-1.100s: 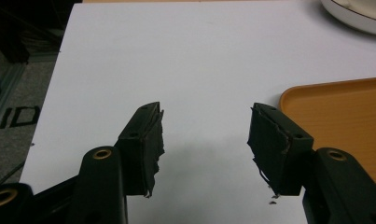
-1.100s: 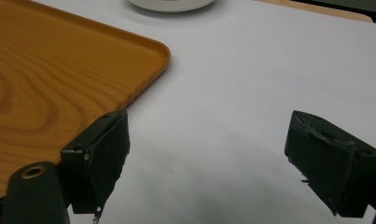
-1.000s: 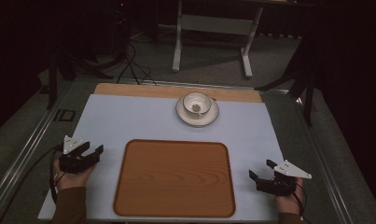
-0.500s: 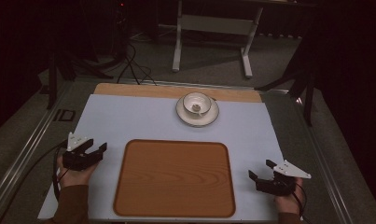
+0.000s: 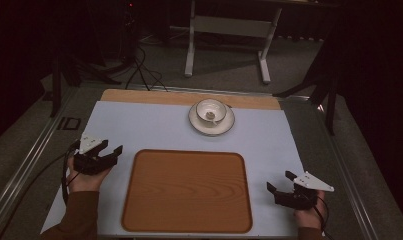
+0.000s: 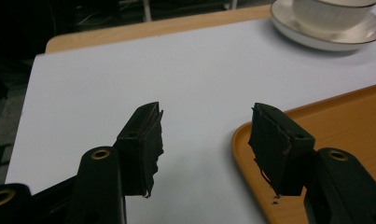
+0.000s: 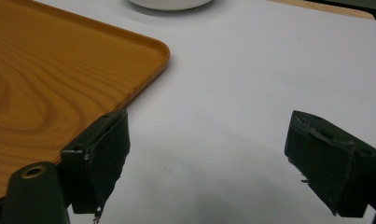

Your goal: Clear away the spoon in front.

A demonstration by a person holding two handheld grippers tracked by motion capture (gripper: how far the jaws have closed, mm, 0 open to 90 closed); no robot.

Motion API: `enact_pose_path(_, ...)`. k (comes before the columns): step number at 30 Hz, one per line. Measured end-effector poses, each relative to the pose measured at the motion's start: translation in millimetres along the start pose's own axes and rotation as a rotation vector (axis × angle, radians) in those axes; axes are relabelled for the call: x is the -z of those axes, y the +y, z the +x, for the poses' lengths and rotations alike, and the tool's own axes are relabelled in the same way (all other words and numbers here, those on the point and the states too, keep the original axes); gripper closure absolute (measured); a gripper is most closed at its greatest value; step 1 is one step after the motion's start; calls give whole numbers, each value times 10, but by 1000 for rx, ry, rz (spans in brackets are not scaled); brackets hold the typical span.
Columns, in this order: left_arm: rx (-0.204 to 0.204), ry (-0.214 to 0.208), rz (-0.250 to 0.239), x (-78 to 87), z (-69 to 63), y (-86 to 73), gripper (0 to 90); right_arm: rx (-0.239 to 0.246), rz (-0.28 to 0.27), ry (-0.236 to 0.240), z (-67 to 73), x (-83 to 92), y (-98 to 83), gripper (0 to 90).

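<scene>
Flanking the tray (image 5: 187,192) with both grippers.
We hold left gripper (image 5: 110,153) and right gripper (image 5: 279,184) released, jaws apart, cup (image 5: 211,110) beyond.

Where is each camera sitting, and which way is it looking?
High view: sits above the person's side, looking forward and down at the white table, wooden tray, cup on its saucer; both hands with left gripper and right gripper show.
Left gripper view: rides the left gripper, looking past the tray's corner toward the saucer; its open jaws show.
Right gripper view: rides the right gripper, looking over the table beside the tray; its open jaws show.
All three share the tray and table.
</scene>
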State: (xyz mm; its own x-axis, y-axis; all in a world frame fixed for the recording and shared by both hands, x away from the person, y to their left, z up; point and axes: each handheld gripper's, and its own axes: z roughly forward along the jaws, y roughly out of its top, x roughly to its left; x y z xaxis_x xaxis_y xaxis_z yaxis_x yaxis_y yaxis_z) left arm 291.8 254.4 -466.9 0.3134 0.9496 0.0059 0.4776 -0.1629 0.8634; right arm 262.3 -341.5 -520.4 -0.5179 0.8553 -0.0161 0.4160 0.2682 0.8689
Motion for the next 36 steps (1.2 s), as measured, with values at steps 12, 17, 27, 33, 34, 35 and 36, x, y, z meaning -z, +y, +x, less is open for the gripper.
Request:
enact_pose_path(12,-49,-34,-15,-120,-154,297,430,2,-1,4,-4,-6,3,139)
enact_pose_path(17,-56,-52,-23,-185,-213,379,430,2,-1,4,-7,-6,2,139)
enact_pose_path(27,-98,-91,-16,-352,-406,542,430,-1,-4,6,-9,-4,4,139)
enact_pose_path(33,-112,-116,-19,-451,-508,641,430,-3,-7,6,-11,-3,6,139)
enact_pose_path(34,-114,-121,-21,-467,-523,658,430,-3,-7,7,-11,-4,6,139)
enact_pose_path(35,-115,-124,-21,-481,-537,675,431,-3,-8,7,-11,-4,6,139)
enact_pose_path(36,-116,-128,-23,-497,-551,692,433,-3,-7,7,-12,-3,6,139)
